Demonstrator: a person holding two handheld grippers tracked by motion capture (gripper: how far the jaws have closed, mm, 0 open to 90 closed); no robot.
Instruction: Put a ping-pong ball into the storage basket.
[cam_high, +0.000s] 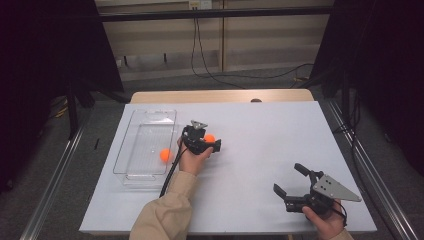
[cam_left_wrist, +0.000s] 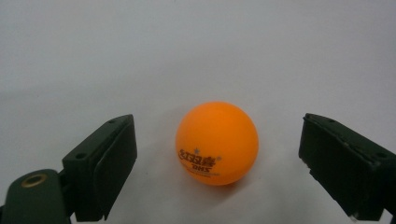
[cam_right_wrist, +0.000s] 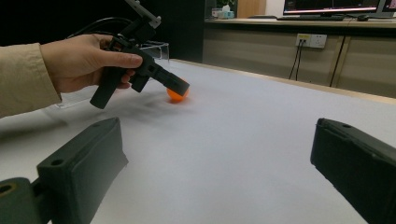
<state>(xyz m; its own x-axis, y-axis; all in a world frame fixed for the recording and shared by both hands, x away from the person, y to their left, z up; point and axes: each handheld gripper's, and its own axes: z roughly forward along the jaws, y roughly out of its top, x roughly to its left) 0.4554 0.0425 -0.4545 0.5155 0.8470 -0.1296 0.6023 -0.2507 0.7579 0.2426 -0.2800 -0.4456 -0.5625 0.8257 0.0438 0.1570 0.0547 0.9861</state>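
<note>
My left tool (cam_left_wrist: 217, 154) over ball, not gripping yet.
Orange ball (cam_left_wrist: 216, 143) sits on desk (cam_high: 260, 150) btwn the jaws, gaps both sides, w/ clear tray (cam_high: 145, 145) just beside. Right tool (cam_high: 290, 180) wide open, holding nothing, well apart.

So there's an orange ball (cam_left_wrist: 216, 143) sitting on the plain white table (cam_left_wrist: 196, 51), dark printed logo facing the camera. The left gripper (cam_left_wrist: 217, 163) has its two black jaws spread on either side, clear gaps both ways, neither touching the ball.
</note>
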